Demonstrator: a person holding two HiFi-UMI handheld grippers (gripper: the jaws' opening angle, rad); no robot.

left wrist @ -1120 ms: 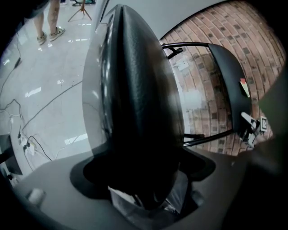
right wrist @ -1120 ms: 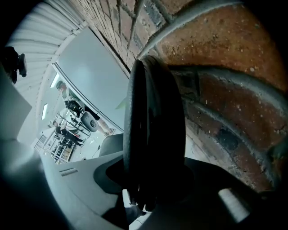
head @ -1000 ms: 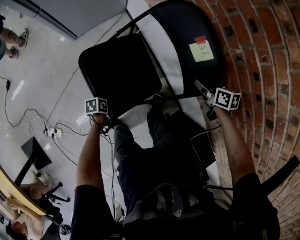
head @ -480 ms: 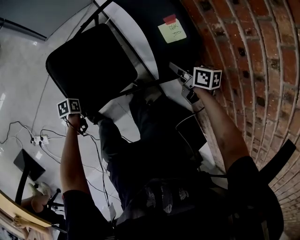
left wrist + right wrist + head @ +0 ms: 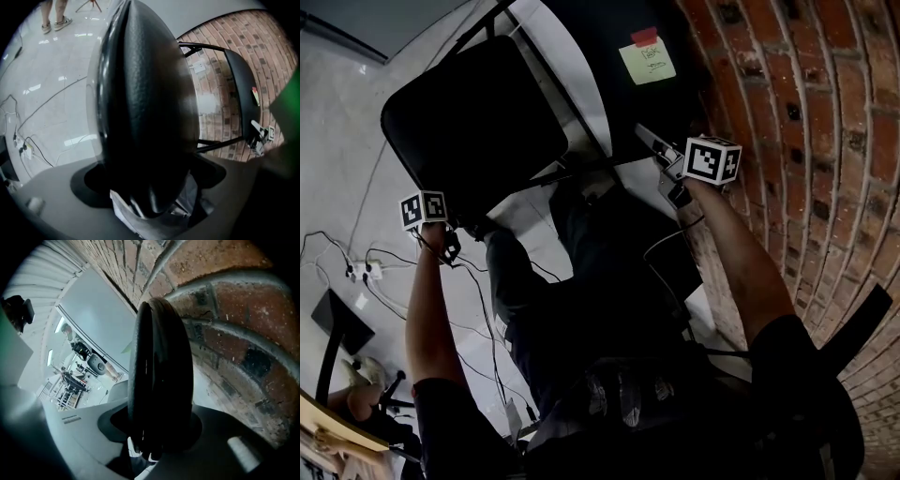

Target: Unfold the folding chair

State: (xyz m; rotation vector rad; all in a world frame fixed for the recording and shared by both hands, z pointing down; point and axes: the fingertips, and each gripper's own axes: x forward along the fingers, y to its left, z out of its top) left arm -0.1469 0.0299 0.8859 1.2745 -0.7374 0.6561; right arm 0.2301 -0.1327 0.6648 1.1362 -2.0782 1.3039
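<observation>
Black vinyl and dark tubing make up the one folding chair (image 5: pixel 581 141) below you in the head view. It stands on the pale floor (image 5: pixel 356 159) close to the brick wall (image 5: pixel 806 141). Its single seat (image 5: pixel 473 117) lies out to the left and its single backrest (image 5: pixel 600 47) sits up by the bricks. The backrest carries one yellow note (image 5: pixel 647 61) with one strip of red tape (image 5: pixel 643 37) just above it. You have two tongs on the chair. Your left gripper (image 5: pixel 459 231) meets the near corner of the seat, and your right gripper (image 5: pixel 654 146) meets the near edge of the backrest. Each carries one marker cube. A few cables (image 5: pixel 384 267) trail across the floor at lower left.

In the left gripper view, the padded rim of the seat runs straight up out of the jaws and fills the middle of the picture. The jaws are clenched on it, one to each side of the rim. Beyond the seat you can see the backrest against the bricks and your other tool at its lower end. One person's legs stand on the floor at the top left.

In the right gripper view, the jaws stand partly apart with the thin dark edge of the backrest between them, grasped from both sides. The bricks are close on the right.
</observation>
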